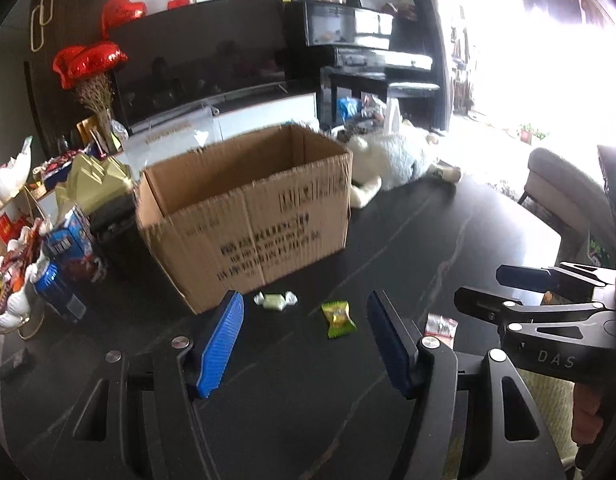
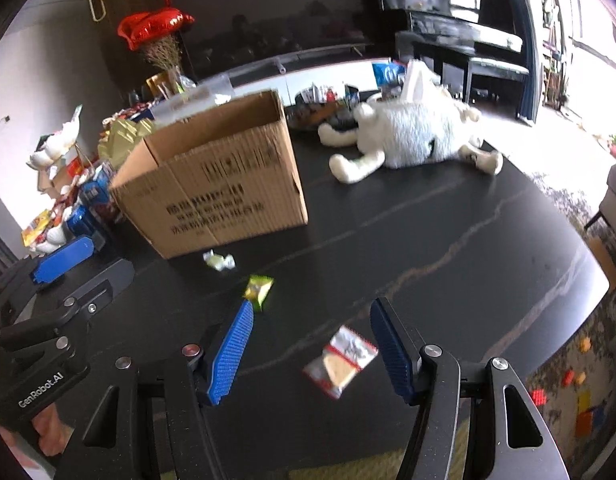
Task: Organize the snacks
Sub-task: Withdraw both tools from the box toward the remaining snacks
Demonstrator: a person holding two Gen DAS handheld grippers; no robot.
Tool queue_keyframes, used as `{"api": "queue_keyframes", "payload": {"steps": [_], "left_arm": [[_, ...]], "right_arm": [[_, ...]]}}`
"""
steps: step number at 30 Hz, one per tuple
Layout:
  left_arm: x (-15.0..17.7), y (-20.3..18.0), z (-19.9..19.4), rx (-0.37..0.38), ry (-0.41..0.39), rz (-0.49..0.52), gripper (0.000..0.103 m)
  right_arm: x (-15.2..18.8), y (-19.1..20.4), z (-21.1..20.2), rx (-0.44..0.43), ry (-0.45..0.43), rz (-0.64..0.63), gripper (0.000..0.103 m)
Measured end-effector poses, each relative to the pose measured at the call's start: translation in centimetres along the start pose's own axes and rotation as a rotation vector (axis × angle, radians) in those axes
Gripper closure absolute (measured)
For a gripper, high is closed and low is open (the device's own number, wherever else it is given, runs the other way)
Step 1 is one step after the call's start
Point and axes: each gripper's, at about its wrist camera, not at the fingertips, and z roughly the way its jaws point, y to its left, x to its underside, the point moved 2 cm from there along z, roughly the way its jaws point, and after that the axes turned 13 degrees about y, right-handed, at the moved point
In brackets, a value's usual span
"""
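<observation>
Left wrist view: cardboard box (image 1: 248,216), plush toy (image 1: 391,160) and piano (image 1: 359,44) beyond loose candies on dark table (image 1: 447,232); both grippers' jaws open, empty.

An open brown cardboard box (image 1: 244,216), printed with dark lettering on its side, is seen upright at the centre of the left wrist view, on the dark table. Just below it, near its front corner, a pale green twist-wrapped candy (image 1: 276,301) is laid flat. To the right of that, a green and yellow sachet (image 1: 338,319) is found. Further right, a red and white packet (image 1: 440,326) is partly hidden.
</observation>
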Motion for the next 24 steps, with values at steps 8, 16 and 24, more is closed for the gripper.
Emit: {"api": "queue_keyframes", "payload": {"steps": [8, 16, 24], "left_arm": [[1.8, -0.2, 2.7, 0.023, 0.06, 0.002, 0.039], [2.8, -0.4, 5.3, 0.032, 0.087, 0.023, 0.04], [2.9, -0.4, 7.5, 0.048, 0.106, 0.042, 0.04]], "right_arm": [[2.0, -1.0, 3.2, 0.007, 0.095, 0.056, 0.041], [3.5, -1.9, 6.1, 0.016, 0.154, 0.111, 0.041], [4.0, -2.3, 7.7, 0.024, 0.163, 0.151, 0.041]]}}
